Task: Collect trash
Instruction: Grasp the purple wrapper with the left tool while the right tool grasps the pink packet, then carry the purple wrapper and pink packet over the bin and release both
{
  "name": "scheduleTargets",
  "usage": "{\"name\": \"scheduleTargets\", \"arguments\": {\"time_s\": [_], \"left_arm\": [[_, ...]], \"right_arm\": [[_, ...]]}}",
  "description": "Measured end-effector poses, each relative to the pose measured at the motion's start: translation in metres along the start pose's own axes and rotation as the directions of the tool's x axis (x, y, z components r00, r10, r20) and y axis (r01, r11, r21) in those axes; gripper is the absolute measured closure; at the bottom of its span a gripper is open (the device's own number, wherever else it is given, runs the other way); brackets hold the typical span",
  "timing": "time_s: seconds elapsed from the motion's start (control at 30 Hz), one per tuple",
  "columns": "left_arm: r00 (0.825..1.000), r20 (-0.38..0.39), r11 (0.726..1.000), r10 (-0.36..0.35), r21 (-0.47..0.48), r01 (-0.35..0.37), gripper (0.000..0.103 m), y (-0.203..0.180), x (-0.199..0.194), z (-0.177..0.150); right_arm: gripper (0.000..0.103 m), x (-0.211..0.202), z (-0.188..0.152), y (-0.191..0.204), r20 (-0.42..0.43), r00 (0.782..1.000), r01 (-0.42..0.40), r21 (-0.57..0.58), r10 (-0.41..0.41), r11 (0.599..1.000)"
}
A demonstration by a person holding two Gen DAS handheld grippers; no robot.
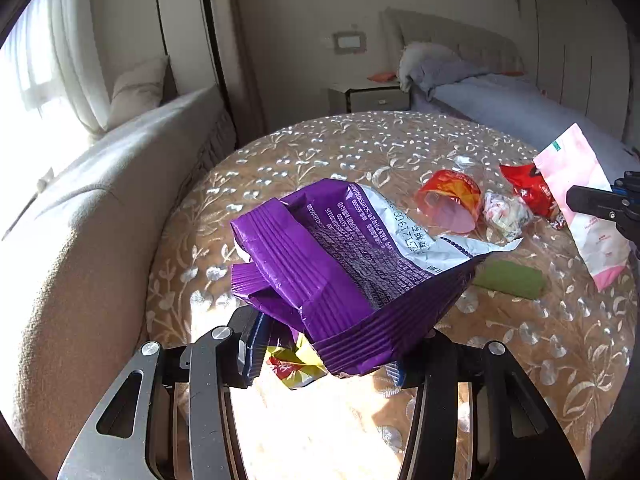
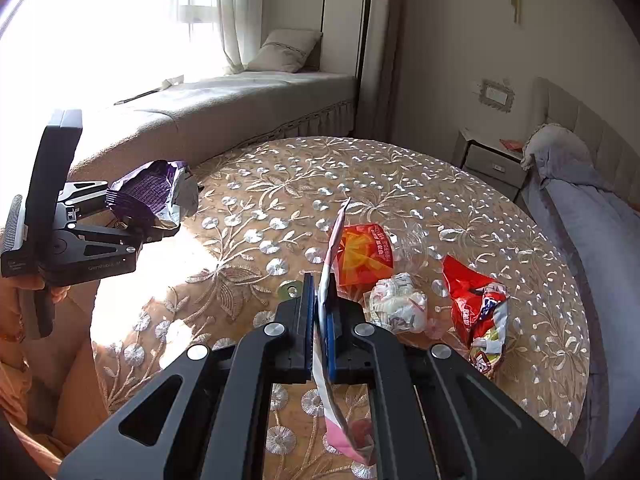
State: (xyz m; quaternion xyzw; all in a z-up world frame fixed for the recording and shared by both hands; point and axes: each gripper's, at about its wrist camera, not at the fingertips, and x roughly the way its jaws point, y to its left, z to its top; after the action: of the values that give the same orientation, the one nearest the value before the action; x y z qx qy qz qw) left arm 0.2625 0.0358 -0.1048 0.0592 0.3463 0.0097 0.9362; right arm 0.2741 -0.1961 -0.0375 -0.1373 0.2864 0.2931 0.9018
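A large purple snack bag is seen crumpled and pleated, its torn-open mouth turned outward to show a silvery white inner panel with printed text. It is held above the counter between the fingers of the left tool, which are closed against its lower edge; a small yellow and red scrap hangs beneath it, and whether that scrap is also pinched cannot be told from the left wrist view. From the right wrist view the same bag is seen raised near the counter's left edge.

A thin pink and white wrapper is clamped edge-on between the blue pads of the right tool, whose fingers are nearly together; it stands upright above them and trails down below.

On the counter, a crushed red and orange cup lies on its side, with a crumpled white wad just beside it and a red crinkled packet near that. A flat green piece lies close to the purple bag.

The counter is covered with a tan cloth embroidered in silver flowers. A window bench with a cushion is set behind it, and a bed with grey bedding and a nightstand stand to the right.
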Motion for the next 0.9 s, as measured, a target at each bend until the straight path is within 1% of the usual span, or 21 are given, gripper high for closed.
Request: {"name": "scheduleTargets", "arguments": {"time_s": [0.17,0.27,0.47,0.7,0.9], "left_arm": [[0.997,0.037,0.997,-0.066,0.046,0.065,0.057,-0.038,-0.030,-0.003],[0.994,0.048,0.992,-0.102,0.075,0.098,0.057,-0.062,-0.041,-0.005],[0.983,0.055,0.975,-0.177,0.147,0.168,0.057,-0.115,-0.062,-0.017],[0.961,0.056,0.937,-0.271,0.243,0.250,0.057,-0.175,-0.084,-0.023],[0.939,0.035,0.890,-0.343,0.333,0.312,0.057,-0.227,-0.090,-0.029]], "right_arm": [[0.097,-0.044,-0.009,-0.003,0.050,0.998,0.038,0.017,-0.039,0.999],[0.097,-0.068,-0.018,-0.007,0.071,0.996,0.060,0.031,-0.062,0.998],[0.097,-0.112,-0.042,-0.016,0.102,0.988,0.114,0.060,-0.120,0.992],[0.097,-0.155,-0.079,-0.035,0.102,0.974,0.190,0.118,-0.202,0.975],[0.097,-0.188,-0.117,-0.057,0.085,0.956,0.260,0.189,-0.279,0.947]]}}
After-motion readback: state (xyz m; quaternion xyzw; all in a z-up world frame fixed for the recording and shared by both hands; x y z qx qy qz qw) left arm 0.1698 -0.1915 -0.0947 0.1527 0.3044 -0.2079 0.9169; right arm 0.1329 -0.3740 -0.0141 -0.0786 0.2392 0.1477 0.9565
